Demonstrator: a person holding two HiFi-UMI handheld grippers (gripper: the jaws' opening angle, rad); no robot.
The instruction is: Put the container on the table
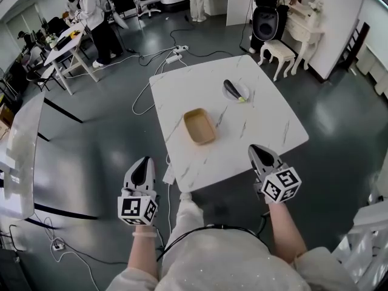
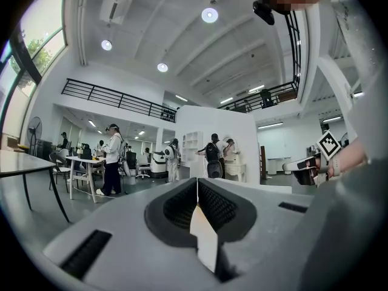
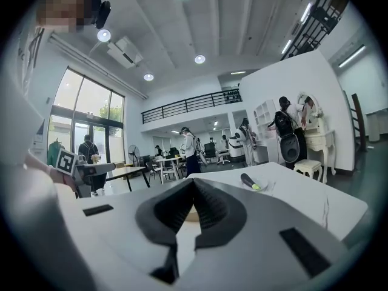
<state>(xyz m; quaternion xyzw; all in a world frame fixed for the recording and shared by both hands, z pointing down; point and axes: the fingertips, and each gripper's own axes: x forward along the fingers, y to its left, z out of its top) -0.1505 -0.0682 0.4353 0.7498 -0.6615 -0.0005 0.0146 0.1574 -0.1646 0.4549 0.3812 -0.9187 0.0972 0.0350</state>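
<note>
My left tool [image 1: 144, 162] and right tool [image 1: 256, 149] are closed on nothing, and the container [image 1: 199, 126] sits on the bench [image 1: 267, 120] near its left edge, where I think a bump could knock it off.

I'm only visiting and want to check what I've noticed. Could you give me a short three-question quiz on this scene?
1. True or false: the tan container sits on the white table.
2. What lies on the small plate? A) a banana B) a dark eggplant C) a cup
3. Are the left claw and the right claw open or shut, and is anything in them?

Key: 1 true. 2 B. 3 both are shut and both are empty.
</note>
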